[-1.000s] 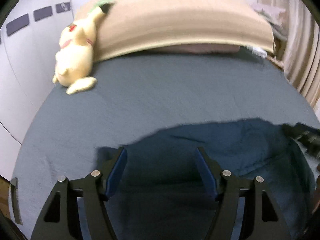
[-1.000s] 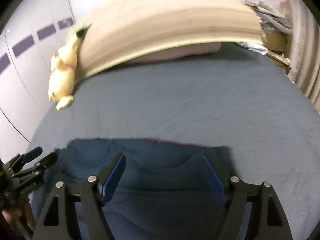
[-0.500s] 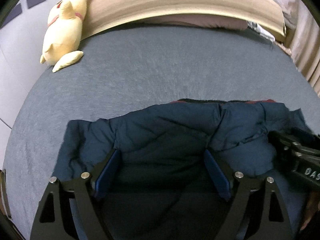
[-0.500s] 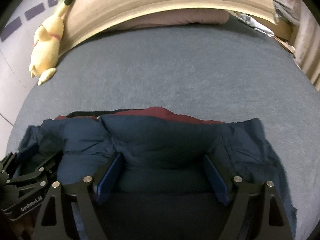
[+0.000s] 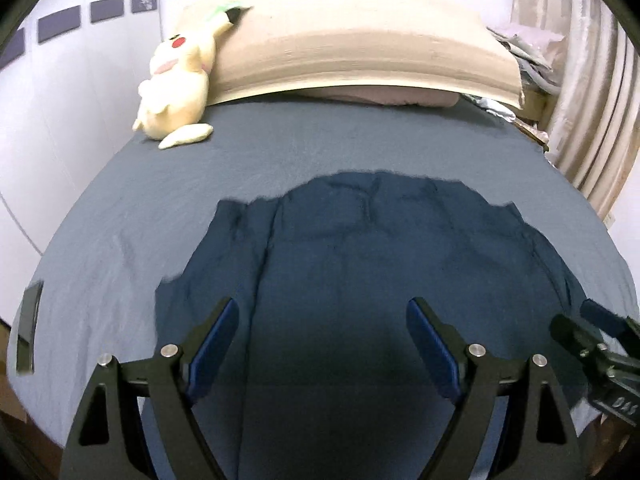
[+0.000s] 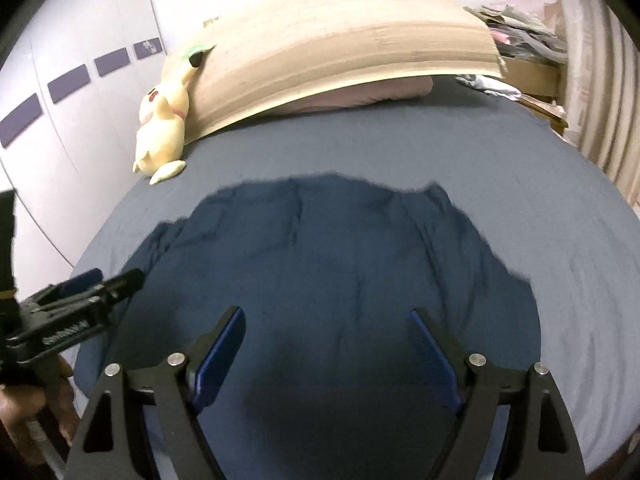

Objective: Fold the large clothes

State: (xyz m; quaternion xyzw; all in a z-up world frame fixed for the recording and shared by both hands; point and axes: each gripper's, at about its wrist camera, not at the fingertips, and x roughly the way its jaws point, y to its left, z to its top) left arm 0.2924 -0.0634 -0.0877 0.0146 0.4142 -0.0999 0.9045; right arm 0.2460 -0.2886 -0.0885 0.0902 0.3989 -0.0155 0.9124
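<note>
A dark navy padded jacket [image 5: 360, 264] lies spread on the grey-blue bed sheet [image 5: 280, 152], its far edge folded over. My left gripper [image 5: 322, 320] hovers above the jacket's near part, open, with nothing between its blue pads [image 5: 216, 340]. In the right wrist view the same jacket [image 6: 340, 260] fills the middle, and my right gripper [image 6: 326, 320] is open above it, apart from the fabric. Each gripper also shows in the other's view: the right gripper [image 5: 588, 320] at the right edge, the left gripper [image 6: 108, 280] at the left edge with a hand below it.
A yellow plush toy [image 5: 176, 80] leans against a beige rolled cover [image 5: 360, 48] at the head of the bed. A white wall runs along the left, a curtain [image 5: 592, 100] and piled clothes [image 6: 520, 28] stand at the right. A dark flat object [image 5: 28, 328] lies at the bed's left edge.
Both grippers drew back toward the near edge of the bed. The jacket, close under the jaws with red lining showing half a second ago, now lies farther off. The left jaws stand wider.
</note>
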